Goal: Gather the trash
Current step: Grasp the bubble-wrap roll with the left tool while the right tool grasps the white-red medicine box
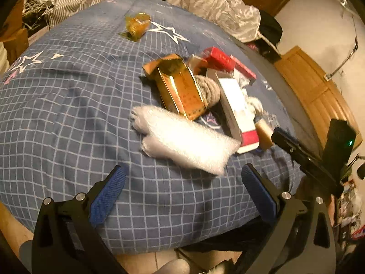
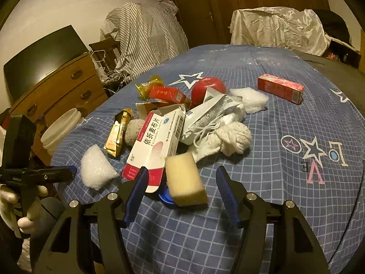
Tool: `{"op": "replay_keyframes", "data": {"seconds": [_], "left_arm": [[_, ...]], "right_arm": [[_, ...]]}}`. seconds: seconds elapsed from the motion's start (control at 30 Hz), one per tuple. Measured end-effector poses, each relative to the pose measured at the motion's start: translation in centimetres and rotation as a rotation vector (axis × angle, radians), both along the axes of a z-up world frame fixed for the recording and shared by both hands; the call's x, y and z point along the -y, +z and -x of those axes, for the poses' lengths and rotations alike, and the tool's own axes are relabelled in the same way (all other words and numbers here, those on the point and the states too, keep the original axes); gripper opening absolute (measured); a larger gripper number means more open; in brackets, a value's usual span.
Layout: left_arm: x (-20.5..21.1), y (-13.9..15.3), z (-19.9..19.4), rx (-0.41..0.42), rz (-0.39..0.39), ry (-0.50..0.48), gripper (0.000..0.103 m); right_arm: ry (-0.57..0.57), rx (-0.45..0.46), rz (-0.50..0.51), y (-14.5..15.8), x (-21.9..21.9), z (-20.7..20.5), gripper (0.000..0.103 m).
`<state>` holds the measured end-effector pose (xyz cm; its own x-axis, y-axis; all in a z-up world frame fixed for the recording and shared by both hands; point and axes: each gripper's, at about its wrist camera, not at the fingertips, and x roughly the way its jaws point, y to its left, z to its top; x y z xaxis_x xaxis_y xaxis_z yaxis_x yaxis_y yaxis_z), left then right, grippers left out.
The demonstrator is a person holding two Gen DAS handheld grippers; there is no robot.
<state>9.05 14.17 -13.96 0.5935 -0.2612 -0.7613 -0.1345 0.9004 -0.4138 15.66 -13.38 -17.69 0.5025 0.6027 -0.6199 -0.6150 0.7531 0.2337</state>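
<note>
A pile of trash lies on the blue checked bed cover (image 2: 273,182). It holds a white and red medicine box (image 2: 157,143), a gold packet (image 2: 117,134), a yellow sponge (image 2: 184,179), white foam wrap (image 2: 95,169), red boxes (image 2: 280,88) and a red ball (image 2: 206,88). My right gripper (image 2: 181,194) is open, its fingers on either side of the sponge, apart from it. My left gripper (image 1: 182,178) is open just before the white foam wrap (image 1: 184,141), with the gold packet (image 1: 180,89) and the medicine box (image 1: 237,111) beyond.
A white bucket (image 2: 60,130) and a wooden drawer unit (image 2: 57,86) stand left of the bed. Striped cloth (image 2: 141,36) and a plastic-covered heap (image 2: 276,27) lie beyond it. A yellow wrapper (image 1: 136,25) sits apart on the cover.
</note>
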Motion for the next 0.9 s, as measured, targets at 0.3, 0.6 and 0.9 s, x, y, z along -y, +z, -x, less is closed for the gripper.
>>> {"op": "replay_keyframes", "data": {"seconds": [0.3,0.6,0.9], "left_arm": [[0.8,-0.7,-2.6,-0.026,-0.254,-0.029,0.098],[-10.3,0.5,-0.4,-0.057,-0.292,0.270,0.098],[-6.8,1.8,-2.3,0.000,-0.293,0.206,0.098]], "right_arm": [[0.023,0.022,0.076,-1.1,-1.5,0.0,0.066],[0.030,0.043,0.090,-0.6,-1.4,0.1,0.067],[0.007,0.051,0.081,0.1,-1.6,0.2,0.068]]}}
